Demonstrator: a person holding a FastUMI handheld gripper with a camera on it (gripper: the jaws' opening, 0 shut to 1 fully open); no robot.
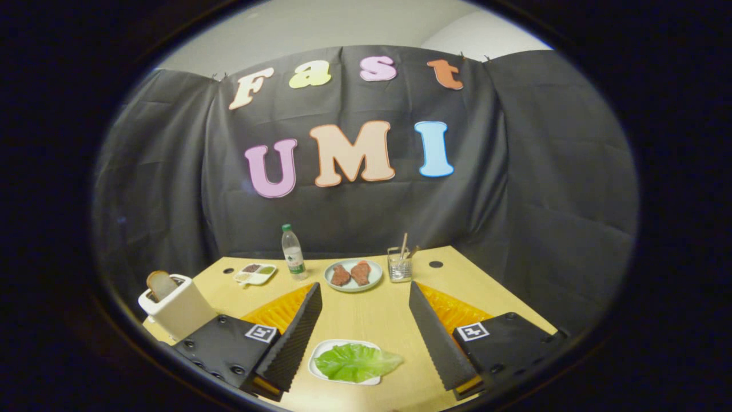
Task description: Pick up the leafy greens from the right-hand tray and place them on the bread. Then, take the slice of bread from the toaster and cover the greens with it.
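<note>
Lettuce leaf (357, 363) lies on near white plate (320, 352) between wide-open, empty gripper (363, 297) fingers; toaster (177, 309) with bread slice (160, 284) far left.

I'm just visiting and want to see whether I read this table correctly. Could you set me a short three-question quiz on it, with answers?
1. True or false: the gripper is shut on the lettuce leaf.
2. What sticks up out of the white toaster?
3. What lies on the round plate beyond the fingers: (a) two reddish meat pieces, (b) a bread slice, (c) a spoon?

Key
1. False: the fingers are spread wide apart, and the leaf lies on its small white tray between them, untouched.
2. A slice of bread.
3. (a), two meat pieces, between the water bottle and a clear cup of sticks.
</note>
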